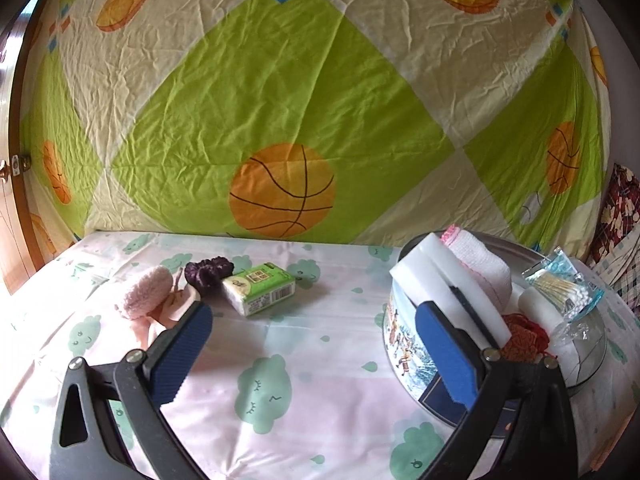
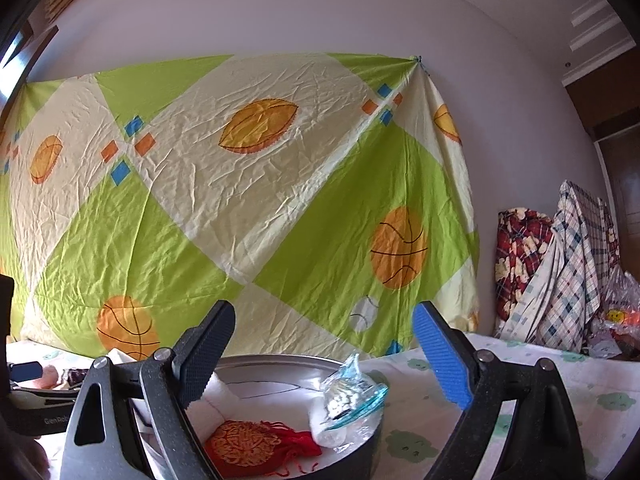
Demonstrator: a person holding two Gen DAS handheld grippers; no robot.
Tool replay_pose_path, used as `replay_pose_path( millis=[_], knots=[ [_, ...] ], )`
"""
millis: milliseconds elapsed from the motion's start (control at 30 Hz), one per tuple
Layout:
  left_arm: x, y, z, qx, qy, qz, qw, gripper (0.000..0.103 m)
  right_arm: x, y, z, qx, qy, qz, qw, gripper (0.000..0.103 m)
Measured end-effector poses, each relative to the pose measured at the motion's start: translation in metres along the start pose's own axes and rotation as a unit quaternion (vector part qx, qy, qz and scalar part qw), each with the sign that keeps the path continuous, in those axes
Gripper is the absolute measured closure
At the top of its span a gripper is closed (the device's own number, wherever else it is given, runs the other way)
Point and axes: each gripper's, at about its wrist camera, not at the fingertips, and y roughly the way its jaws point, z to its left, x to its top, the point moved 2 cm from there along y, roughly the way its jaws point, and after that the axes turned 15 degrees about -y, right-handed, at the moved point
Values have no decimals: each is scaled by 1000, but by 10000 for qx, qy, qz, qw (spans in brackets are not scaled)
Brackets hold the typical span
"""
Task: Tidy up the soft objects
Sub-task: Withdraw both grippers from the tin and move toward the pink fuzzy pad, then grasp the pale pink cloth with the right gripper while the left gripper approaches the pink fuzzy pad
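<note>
Both wide open, nothing held: left gripper (image 1: 312, 344), right gripper (image 2: 324, 356). Round tin (image 1: 404, 344) on the right, with white sponges (image 1: 424, 276) and red pouch (image 2: 248, 448) inside. Far left on the tabletop (image 1: 304, 360): pink puff (image 1: 146, 292), purple scrunchie (image 1: 208, 274), tissue pack (image 1: 260, 288).

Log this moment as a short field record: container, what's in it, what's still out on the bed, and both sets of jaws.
container: round tin, on the cloud-print sheet
in tin: white sponge, white cloth, red pouch, cotton swab pack
still out: pink fuzzy item, purple scrunchie, green tissue pack
left gripper: jaws open, empty
right gripper: jaws open, empty
</note>
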Motion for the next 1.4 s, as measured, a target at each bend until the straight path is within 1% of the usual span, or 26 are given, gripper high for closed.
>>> replay_pose_path(
  millis=[67,133,433,533,767,933,1133,1267,1333,1400],
  knots=[
    [2,-1,3,98,111,-91,9998,0,0,2,9,142,106,84,9998,11],
    [5,-1,8,162,170,-139,9996,0,1,3,20,211,75,130,9997,11],
    [18,4,45,389,112,-230,9989,0,9,3,70,596,-22,144,9981,11],
    [23,5,59,475,105,-271,9984,0,13,2,90,784,-78,154,9968,11],
    [39,11,105,804,-72,-369,9960,0,19,5,132,1195,-312,242,9920,11],
    [50,15,139,1064,-238,-431,9931,0,20,10,157,1481,-264,347,9880,11],
    [62,21,173,1355,-454,-482,9886,0,19,20,187,1834,-232,641,9807,11],
    [70,25,193,1595,-538,-534,9843,0,16,29,208,2112,-171,920,9730,11],
    [73,26,206,1681,-738,-525,9816,0,14,34,220,2248,-173,1062,9684,11],
    [75,27,219,1710,-1039,-464,9787,0,12,38,237,2458,-203,1229,9613,11]
  ],
)
